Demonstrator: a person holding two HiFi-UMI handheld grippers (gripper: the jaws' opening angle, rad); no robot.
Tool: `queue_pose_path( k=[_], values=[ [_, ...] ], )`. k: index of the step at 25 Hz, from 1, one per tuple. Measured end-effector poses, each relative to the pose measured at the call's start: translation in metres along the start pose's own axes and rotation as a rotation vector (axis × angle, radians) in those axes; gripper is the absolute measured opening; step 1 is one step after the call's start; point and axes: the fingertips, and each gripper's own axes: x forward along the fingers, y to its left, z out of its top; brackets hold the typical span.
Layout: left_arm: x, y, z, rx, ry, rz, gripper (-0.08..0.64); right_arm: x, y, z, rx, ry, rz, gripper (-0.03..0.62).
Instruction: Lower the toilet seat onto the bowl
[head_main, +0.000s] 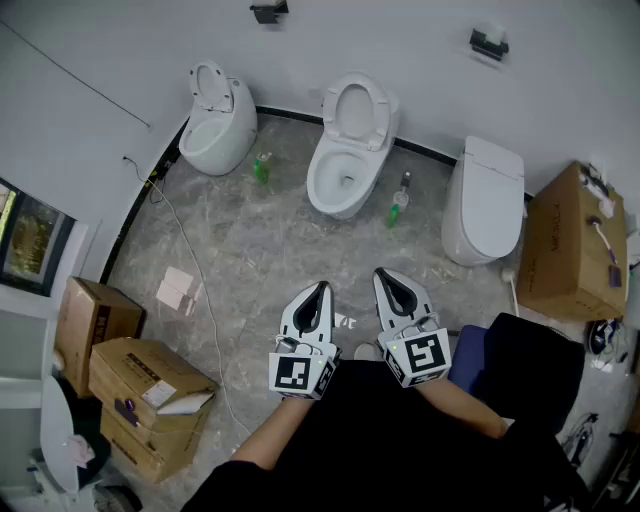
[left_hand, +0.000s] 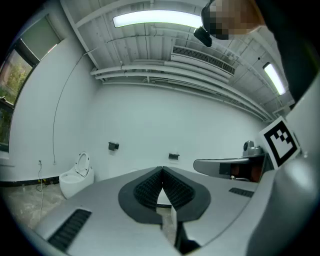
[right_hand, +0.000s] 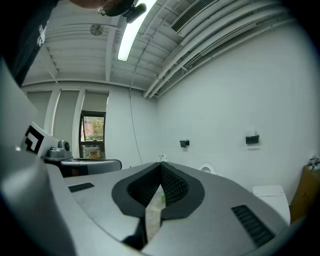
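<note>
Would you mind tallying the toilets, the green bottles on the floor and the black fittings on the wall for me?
Toilets: 3, left toilet, middle toilet, right toilet
Green bottles: 2, left bottle, right bottle
Black wall fittings: 2, left fitting, right fitting
Total: 7

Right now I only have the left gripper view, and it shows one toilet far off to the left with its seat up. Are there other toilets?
Observer: Yes. In the head view a middle toilet stands straight ahead, and its seat is also raised.
Operator: Any more?
Observer: A right toilet has its lid down.
Operator: Anything on the floor near the middle one?
Observer: A green bottle stands on the floor to its right and a second green bottle to its left.
</note>
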Motion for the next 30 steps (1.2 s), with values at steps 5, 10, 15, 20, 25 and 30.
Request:
queue_pose_path(
  k=[5,10,15,20,25,30],
  values=[
    [0.011,-0.014,-0.001,0.012,-0.006,-0.003,0.015,-0.006,-0.018,0.001,0.031,-0.031,0.007,0.029],
    [0.013,-0.026,-0.007,-0.018,-0.011,0.018,0.015,-0.024,-0.039,-0.005,0.077,-0.057,0.008,0.031],
    [0.016,-0.025,-0.012,0.012,0.036,0.020,0.015,-0.030,-0.045,-0.012,0.106,-0.067,0.025,0.032],
    [0.025,-0.022,-0.017,0.019,0.036,0.025,0.015,-0.030,-0.061,-0.022,0.139,-0.064,-0.022,0.032],
    [0.040,-0.013,-0.031,0.015,0.064,0.007,0.015,-0.023,-0.075,-0.033,0.152,-0.042,-0.056,0.032],
    [0.078,-0.001,-0.037,-0.014,0.070,-0.013,0.015,-0.002,-0.095,-0.034,0.135,-0.013,-0.080,0.032]
  ],
)
